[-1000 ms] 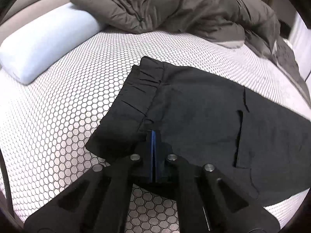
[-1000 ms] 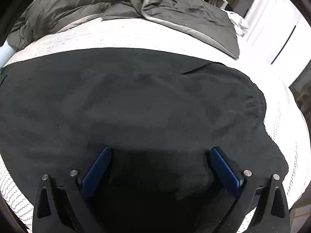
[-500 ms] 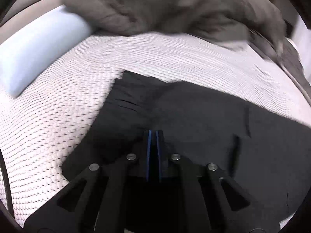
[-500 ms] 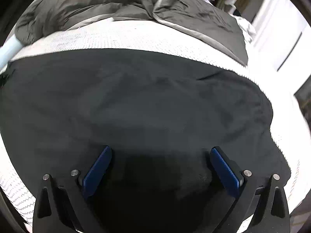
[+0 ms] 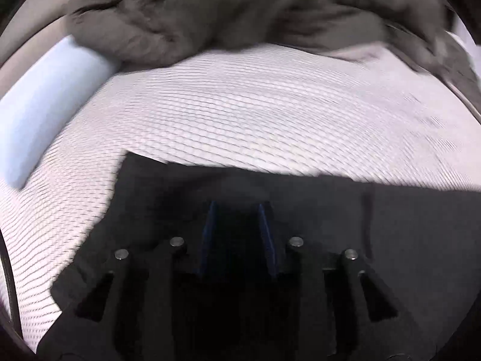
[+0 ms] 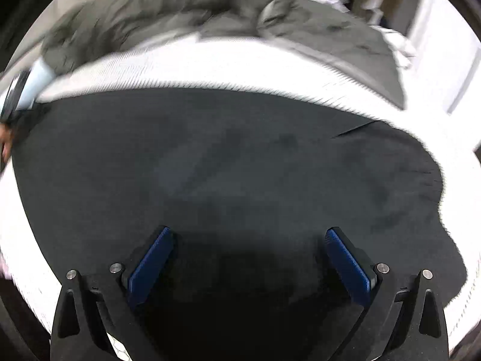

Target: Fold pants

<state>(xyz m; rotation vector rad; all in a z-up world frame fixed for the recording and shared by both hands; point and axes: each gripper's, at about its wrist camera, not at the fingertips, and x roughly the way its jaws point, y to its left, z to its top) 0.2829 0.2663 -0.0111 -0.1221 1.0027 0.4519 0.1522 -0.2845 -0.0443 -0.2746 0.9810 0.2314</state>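
A: How do the black pants lie?

B: Flat on the white patterned mattress. In the right wrist view they stretch side to side, the gathered cuff end toward the right. In the left wrist view the pants fill the lower half, one corner pointing up and left.

A: What is hard to read?

B: Both views are smeared. Fabric directly under each tool is in deep shadow, and the lower frame edge cuts the pants off. The grey duvet at the far side and the pale blue pillow at the left are soft shapes.

A: The tools?

B: The left gripper sits low over the pants, blue pads slightly apart, gripping nothing. The right gripper hovers over mid-fabric, jaws spread wide.
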